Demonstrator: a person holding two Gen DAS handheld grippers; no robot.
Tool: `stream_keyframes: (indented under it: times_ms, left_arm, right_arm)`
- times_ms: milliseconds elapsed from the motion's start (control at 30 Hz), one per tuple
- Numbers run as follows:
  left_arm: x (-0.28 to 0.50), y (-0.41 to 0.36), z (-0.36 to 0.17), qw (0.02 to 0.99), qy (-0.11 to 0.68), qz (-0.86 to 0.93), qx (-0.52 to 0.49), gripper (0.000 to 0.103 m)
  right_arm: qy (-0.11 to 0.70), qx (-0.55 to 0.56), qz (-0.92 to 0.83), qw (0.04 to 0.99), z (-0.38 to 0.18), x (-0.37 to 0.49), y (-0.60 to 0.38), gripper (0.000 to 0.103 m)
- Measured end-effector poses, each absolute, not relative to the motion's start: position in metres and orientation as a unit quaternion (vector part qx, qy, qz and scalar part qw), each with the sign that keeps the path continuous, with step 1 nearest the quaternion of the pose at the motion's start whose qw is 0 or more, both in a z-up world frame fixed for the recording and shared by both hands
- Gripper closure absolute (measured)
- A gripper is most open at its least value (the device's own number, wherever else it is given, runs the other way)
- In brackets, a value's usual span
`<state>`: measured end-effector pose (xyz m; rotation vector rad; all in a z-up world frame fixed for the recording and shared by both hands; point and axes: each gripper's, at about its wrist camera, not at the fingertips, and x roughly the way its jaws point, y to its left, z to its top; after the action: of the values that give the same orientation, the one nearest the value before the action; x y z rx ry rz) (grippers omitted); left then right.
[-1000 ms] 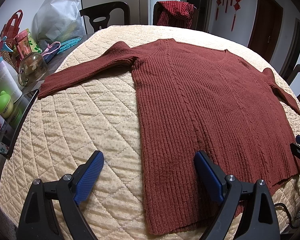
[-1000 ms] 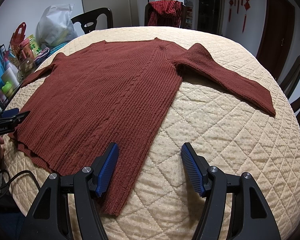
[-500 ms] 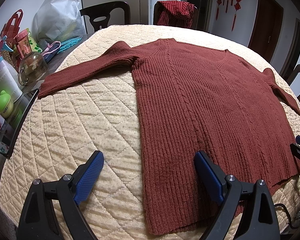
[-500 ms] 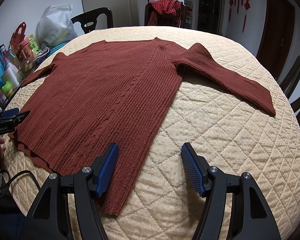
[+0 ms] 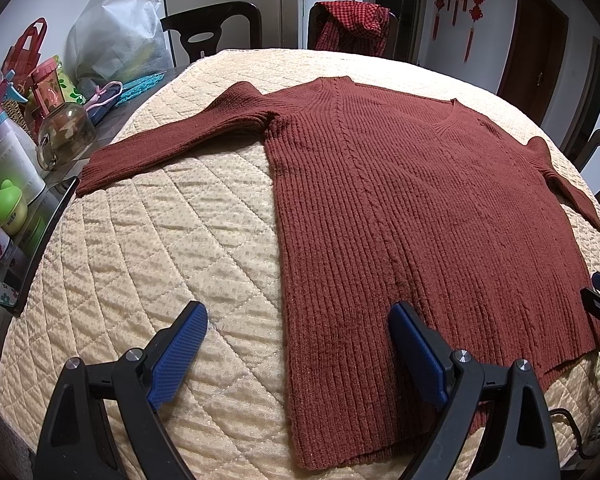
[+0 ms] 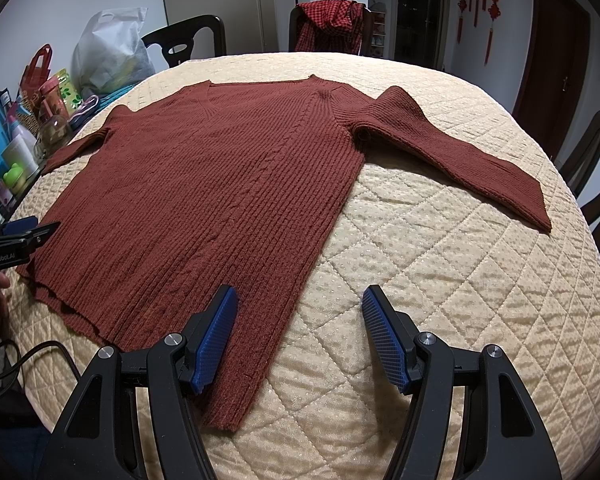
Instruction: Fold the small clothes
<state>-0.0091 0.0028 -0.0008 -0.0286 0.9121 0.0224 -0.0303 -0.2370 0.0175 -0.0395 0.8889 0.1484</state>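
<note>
A rust-red ribbed sweater [image 5: 400, 200] lies flat on the quilted cream table cover [image 5: 160, 264], both sleeves spread out; it also shows in the right wrist view [image 6: 204, 200]. My left gripper [image 5: 298, 320] is open and empty, hovering over the sweater's near left hem corner. My right gripper [image 6: 298, 300] is open and empty, over the near right hem corner. The left sleeve [image 5: 172, 140] reaches toward the table's left edge. The right sleeve [image 6: 460, 152] lies out to the right.
Bottles, a glass jar [image 5: 62, 136], bags and a white plastic bag [image 5: 116, 40] crowd the left side. Dark chairs [image 5: 216, 28] stand around the table; one holds a red checked cloth [image 5: 352, 24]. A cable [image 6: 32, 356] hangs at the near left.
</note>
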Motion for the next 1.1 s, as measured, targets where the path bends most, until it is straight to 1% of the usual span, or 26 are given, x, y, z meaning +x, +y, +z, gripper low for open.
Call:
stream_keyframes:
  times_ms: [900, 967, 1100]
  left_arm:
    - [-0.008, 0.007, -0.002, 0.896, 0.443, 0.010, -0.013, 0.009]
    - [-0.007, 0.009, -0.001, 0.896, 0.444, 0.007, -0.018, 0.010]
    - [-0.003, 0.016, 0.004, 0.897, 0.441, 0.007, -0.029, 0.014]
  right_arm:
    - [0.443, -0.016, 0.070, 0.894, 0.018, -0.025, -0.237, 0.038]
    - [0.445, -0.016, 0.071, 0.892, 0.018, -0.025, -0.236, 0.038]
    - [0.446, -0.014, 0.076, 0.892, 0.023, -0.027, -0.234, 0.038]
